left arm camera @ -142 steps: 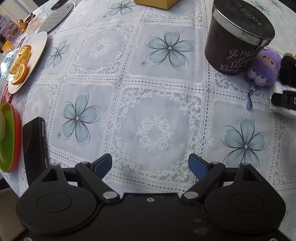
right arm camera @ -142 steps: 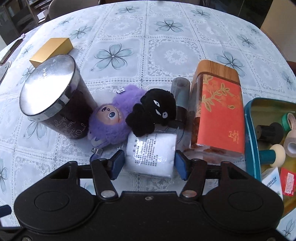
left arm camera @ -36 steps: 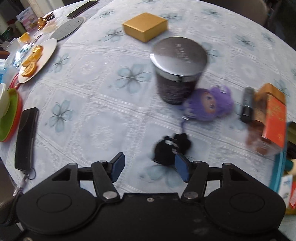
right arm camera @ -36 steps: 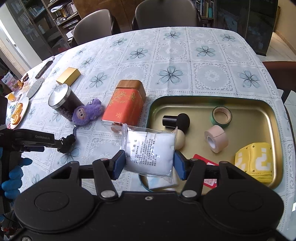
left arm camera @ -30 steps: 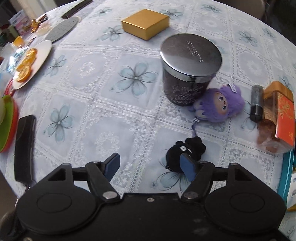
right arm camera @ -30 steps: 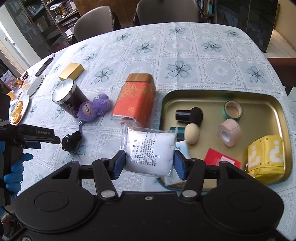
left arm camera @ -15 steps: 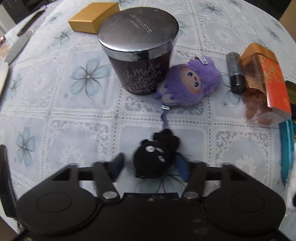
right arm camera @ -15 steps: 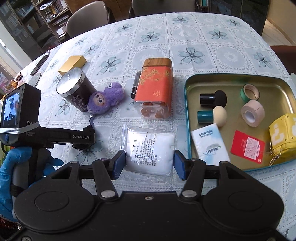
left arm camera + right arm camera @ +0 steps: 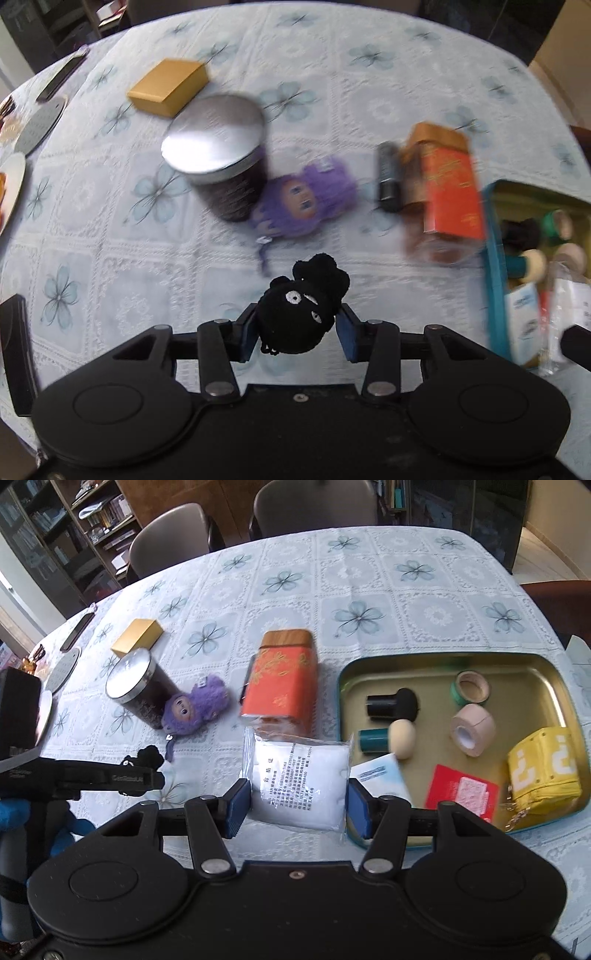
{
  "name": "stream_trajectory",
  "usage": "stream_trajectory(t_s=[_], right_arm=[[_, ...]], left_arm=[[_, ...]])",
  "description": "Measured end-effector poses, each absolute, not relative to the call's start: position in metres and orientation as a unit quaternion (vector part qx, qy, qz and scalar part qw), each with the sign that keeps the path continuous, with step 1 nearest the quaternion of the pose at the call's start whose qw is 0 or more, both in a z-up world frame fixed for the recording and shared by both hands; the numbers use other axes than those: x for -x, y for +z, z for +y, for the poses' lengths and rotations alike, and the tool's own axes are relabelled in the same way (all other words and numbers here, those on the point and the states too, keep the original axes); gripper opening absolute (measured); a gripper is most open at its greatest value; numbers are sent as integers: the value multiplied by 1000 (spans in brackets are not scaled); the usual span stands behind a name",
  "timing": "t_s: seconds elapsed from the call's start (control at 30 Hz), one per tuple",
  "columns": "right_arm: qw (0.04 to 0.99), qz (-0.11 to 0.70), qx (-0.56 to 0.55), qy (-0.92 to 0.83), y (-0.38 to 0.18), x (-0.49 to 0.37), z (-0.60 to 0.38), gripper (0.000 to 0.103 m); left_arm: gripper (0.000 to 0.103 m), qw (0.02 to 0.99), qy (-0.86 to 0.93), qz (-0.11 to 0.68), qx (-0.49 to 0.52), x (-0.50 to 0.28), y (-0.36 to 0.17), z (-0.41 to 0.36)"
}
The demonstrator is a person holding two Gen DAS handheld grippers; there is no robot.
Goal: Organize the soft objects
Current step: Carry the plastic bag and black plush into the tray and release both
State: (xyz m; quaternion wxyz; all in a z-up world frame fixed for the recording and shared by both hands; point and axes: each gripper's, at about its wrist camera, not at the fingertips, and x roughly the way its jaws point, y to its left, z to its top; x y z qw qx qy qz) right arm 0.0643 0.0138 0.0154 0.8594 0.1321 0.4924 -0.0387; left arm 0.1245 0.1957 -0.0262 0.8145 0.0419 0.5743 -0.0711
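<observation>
The left tongs (image 9: 297,334) have just been closing and now pinch the black plush toy (image 9: 301,315) between their blue pads, low in the middle of the left wrist view, lifted above the flowered cloth of the table (image 9: 110,258). Above it in that blurred view lie the purple plush doll (image 9: 304,201), touching the dark lidded candle jar (image 9: 221,158), and to the right the orange tea tin (image 9: 443,184). In the right wrist view the right tongs (image 9: 299,806) stand fairly wide, gripping a white packet in clear plastic (image 9: 299,782) at lower centre, just left of the gold tray (image 9: 436,664). The tray, at the right of the frame, holds a yellow question-mark plush cube (image 9: 543,768) and tape rolls (image 9: 472,729).
</observation>
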Motion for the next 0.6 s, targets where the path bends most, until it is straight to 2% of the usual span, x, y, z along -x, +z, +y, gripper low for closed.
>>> stream_trajectory(t_s=[0.17, 0.47, 0.57, 0.6], right_arm=[[869, 470, -140, -69, 32, -51, -35, 54], [871, 447, -155, -131, 44, -38, -126, 54], [873, 443, -154, -134, 46, -42, -145, 54], [874, 441, -151, -134, 46, -44, -149, 54]], left_arm=[[41, 821, -115, 557, -44, -111, -1, 133], [41, 815, -166, 554, -49, -98, 6, 19], [43, 812, -173, 555, -52, -99, 4, -7], [47, 812, -171, 556, -54, -98, 3, -14]])
